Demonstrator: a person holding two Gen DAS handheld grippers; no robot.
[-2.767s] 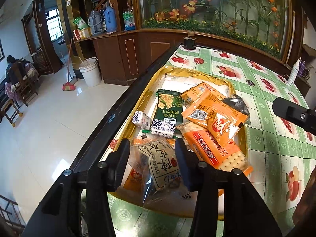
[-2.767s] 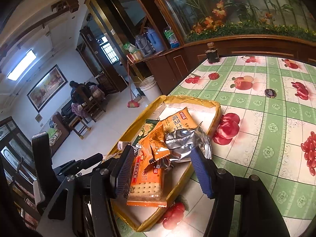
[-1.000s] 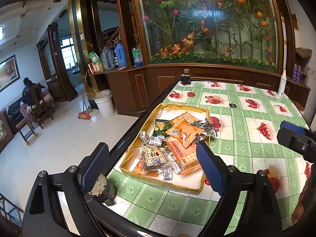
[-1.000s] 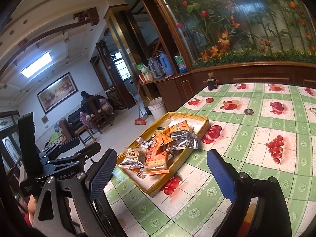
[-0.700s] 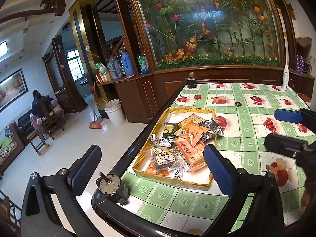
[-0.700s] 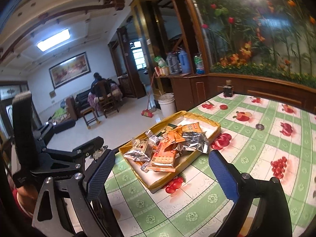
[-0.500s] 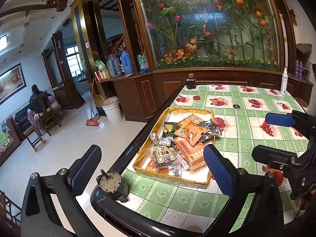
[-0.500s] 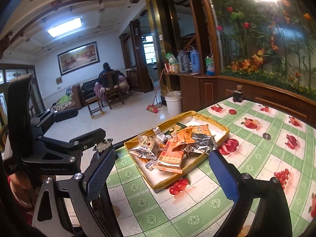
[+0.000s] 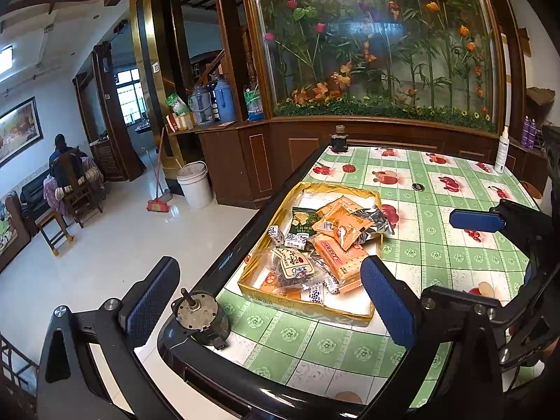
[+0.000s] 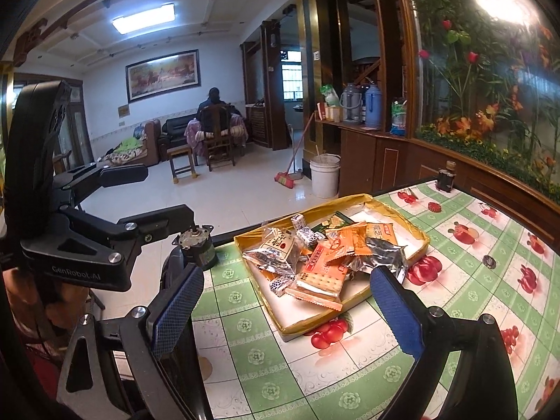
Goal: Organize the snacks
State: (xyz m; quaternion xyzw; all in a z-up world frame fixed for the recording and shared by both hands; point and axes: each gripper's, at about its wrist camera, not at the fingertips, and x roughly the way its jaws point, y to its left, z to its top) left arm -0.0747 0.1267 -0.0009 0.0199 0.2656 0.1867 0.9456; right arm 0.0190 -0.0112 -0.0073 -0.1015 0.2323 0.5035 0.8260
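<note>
1. Both tools, left tool (image 9: 269, 301) and right tool (image 10: 285, 309), are hanging wide open and empty over the tabletop (image 9: 434, 245).
2. Snacks (image 9: 329, 241) are lying piled in the yellow tray (image 9: 304, 306); placing seems finished.
3. Any next move is calling for tidying the heap.

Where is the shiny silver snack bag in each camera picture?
Left wrist: the silver bag lies in the tray's far right part, against its right wall, right of centre.
Right wrist: the silver bag is near the middle, on the tray's right side, just above the right finger.
Shared landmark: the orange cracker pack beside it.
</note>
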